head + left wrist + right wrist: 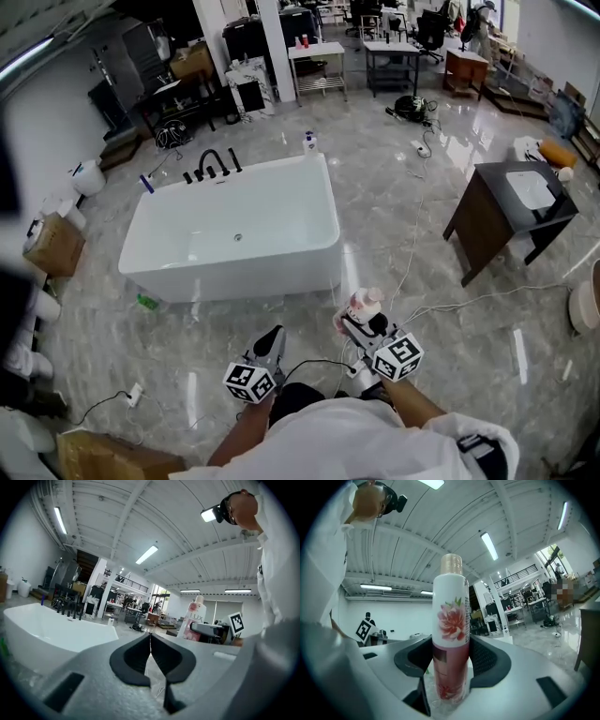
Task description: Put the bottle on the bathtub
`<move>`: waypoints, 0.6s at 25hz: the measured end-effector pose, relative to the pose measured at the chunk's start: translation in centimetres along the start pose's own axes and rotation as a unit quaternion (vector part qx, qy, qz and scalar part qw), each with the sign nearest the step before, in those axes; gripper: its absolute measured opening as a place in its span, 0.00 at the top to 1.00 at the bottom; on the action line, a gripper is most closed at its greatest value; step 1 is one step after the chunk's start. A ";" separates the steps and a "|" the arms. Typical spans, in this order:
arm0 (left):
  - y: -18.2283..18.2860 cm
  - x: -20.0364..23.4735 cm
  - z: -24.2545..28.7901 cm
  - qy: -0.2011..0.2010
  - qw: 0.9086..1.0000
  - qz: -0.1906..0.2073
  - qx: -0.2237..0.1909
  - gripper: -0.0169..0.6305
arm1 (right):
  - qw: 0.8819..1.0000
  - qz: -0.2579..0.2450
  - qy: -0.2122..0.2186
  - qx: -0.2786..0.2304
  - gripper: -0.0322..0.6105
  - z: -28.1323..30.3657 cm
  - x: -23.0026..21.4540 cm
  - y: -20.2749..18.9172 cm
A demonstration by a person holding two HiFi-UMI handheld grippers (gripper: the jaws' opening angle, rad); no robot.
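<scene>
A white and pink bottle (451, 639) with a flower print stands upright between the jaws of my right gripper (451, 660), which is shut on it. In the head view the bottle (362, 307) rises just ahead of the right gripper (367, 328), near the bathtub's front right corner. The white bathtub (234, 230) stands on the floor ahead, with black taps (212, 167) on its far rim. My left gripper (270, 345) is low and to the left, its jaws shut on nothing (150, 656). From the left gripper view the bottle (193, 619) and the bathtub (47, 632) both show.
A dark vanity cabinet with a white basin (514, 208) stands to the right. Cables (417, 234) trail across the marble floor. A small bottle (310, 142) sits on the tub's far right corner. Cardboard boxes (54, 246) lie at the left; tables stand at the back.
</scene>
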State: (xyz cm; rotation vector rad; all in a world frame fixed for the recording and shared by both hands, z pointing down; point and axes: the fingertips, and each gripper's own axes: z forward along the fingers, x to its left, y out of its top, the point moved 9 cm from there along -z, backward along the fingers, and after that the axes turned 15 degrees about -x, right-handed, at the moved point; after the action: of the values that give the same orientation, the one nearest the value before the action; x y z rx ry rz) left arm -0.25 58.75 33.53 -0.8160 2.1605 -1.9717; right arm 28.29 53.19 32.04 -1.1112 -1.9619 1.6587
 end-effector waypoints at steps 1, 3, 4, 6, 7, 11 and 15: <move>-0.3 0.3 0.2 0.004 1.000 -0.005 0.002 0.95 | 1.000 0.000 -0.001 0.002 0.60 0.0 -0.3 -0.2; -0.8 1.4 0.8 0.011 1.000 -0.014 0.000 0.95 | 1.000 0.002 -0.004 0.003 0.60 0.5 -1.0 -0.4; -0.9 2.0 1.4 0.012 1.000 -0.016 -0.001 0.95 | 1.000 0.000 -0.006 0.004 0.60 1.0 -1.4 -0.4; -1.0 3.5 2.8 0.010 1.000 -0.021 -0.002 0.95 | 1.000 -0.006 -0.014 0.006 0.60 2.6 -2.4 -0.4; -0.9 4.3 3.6 0.008 1.000 -0.024 -0.002 0.95 | 1.000 -0.009 -0.021 0.006 0.60 3.5 -2.9 -0.4; 0.5 7.9 7.3 0.001 1.000 -0.022 -0.015 0.95 | 0.999 -0.014 -0.043 0.003 0.60 7.6 -5.4 -0.7; 2.1 13.2 10.8 -0.002 0.999 -0.014 -0.038 0.95 | 0.998 -0.015 -0.056 0.009 0.60 13.3 -7.8 -1.5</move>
State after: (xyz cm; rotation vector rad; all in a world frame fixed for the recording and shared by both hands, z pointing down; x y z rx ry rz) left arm -7.55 43.19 33.47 -0.8644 2.2474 -1.9094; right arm 23.53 38.50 31.70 -0.9978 -2.0167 1.7548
